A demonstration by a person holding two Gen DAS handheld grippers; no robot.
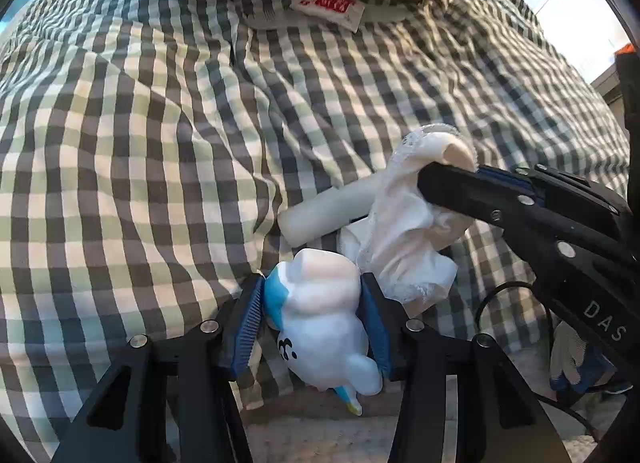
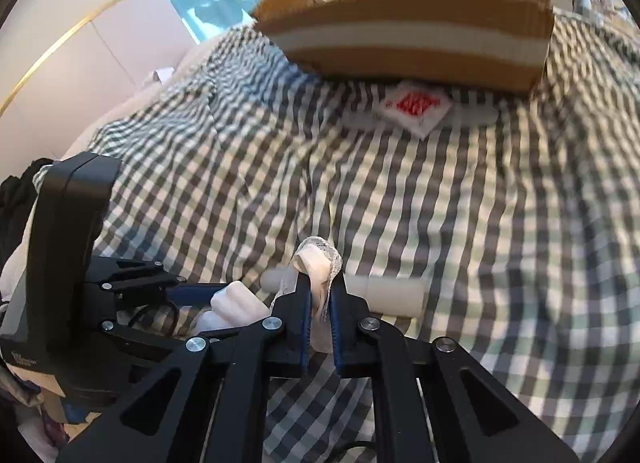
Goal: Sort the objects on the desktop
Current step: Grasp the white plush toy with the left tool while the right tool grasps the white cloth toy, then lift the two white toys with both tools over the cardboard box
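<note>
My left gripper (image 1: 312,303) is shut on a white and blue toy figure (image 1: 320,315), held just above the checked cloth; the figure also shows in the right wrist view (image 2: 236,305). My right gripper (image 2: 320,295) is shut on a white lace cloth (image 2: 318,263), which hangs bunched from its jaws; in the left wrist view the cloth (image 1: 404,231) sits right beside the toy. A white cylinder (image 1: 328,211) lies on the checked cloth behind both grippers, also in the right wrist view (image 2: 394,295).
A checked cloth (image 1: 140,143) covers the surface. A cardboard box (image 2: 408,35) holding several items stands at the far edge, with a red and white packet (image 2: 416,107) in front of it. A glove (image 1: 576,359) and cables lie at the right.
</note>
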